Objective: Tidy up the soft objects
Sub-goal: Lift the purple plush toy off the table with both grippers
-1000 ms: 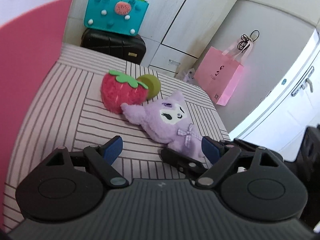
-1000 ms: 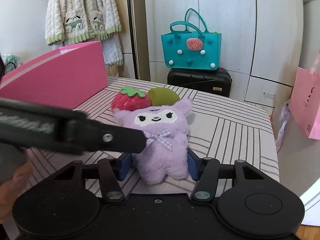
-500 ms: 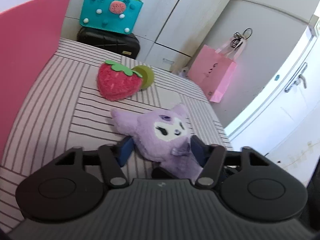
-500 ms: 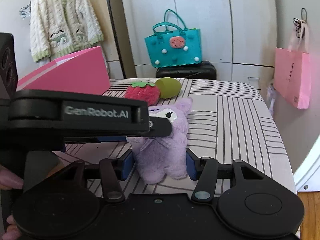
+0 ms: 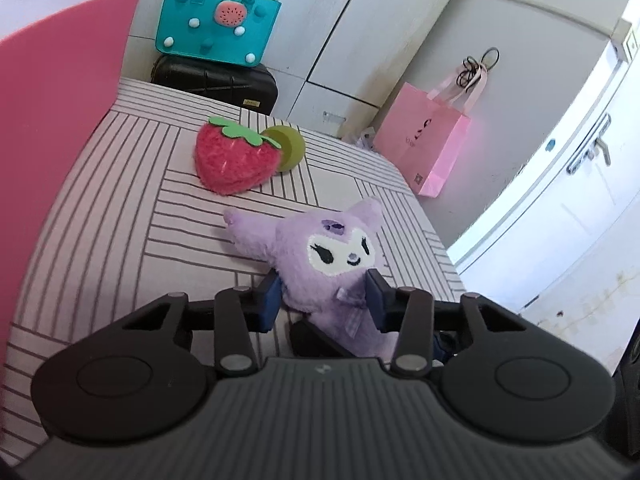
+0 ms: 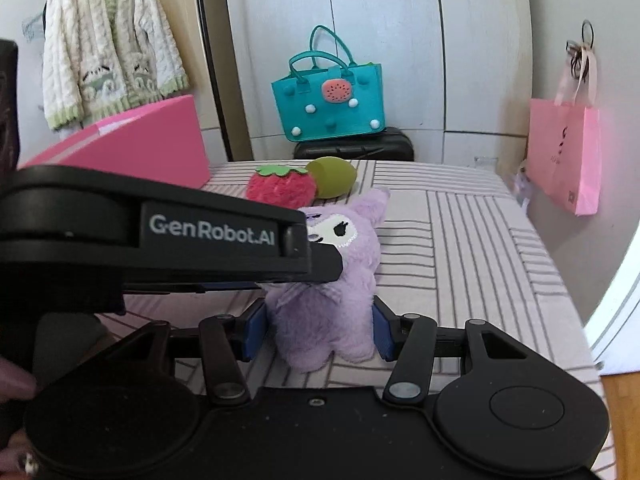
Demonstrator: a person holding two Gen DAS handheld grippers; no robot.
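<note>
A purple plush doll (image 5: 320, 256) (image 6: 328, 320) sits upright near the front of the striped cushion top (image 5: 120, 220). My right gripper (image 6: 319, 334) is shut on its lower body, with a blue pad pressing each side. My left gripper (image 5: 324, 302) comes in from the left at the doll's neck. Its jaws are closing and both pads touch the fur. In the right wrist view the left gripper's black housing (image 6: 160, 232) hides part of the doll's face. Behind lie a red strawberry plush (image 5: 234, 160) (image 6: 280, 188) and a green soft ball (image 5: 288, 152) (image 6: 334, 178), touching each other.
A tall pink box (image 5: 52, 100) (image 6: 132, 152) stands on the left of the cushion top. Beyond the far edge a teal bag (image 5: 216, 20) sits on a black suitcase (image 5: 216, 80). A pink paper bag (image 5: 428, 148) hangs at the right by white cabinet doors.
The left gripper's jaws have narrowed from wide apart to touching the doll's neck. The right gripper carried the doll nearer and away from the strawberry, and the left gripper's housing now covers its face.
</note>
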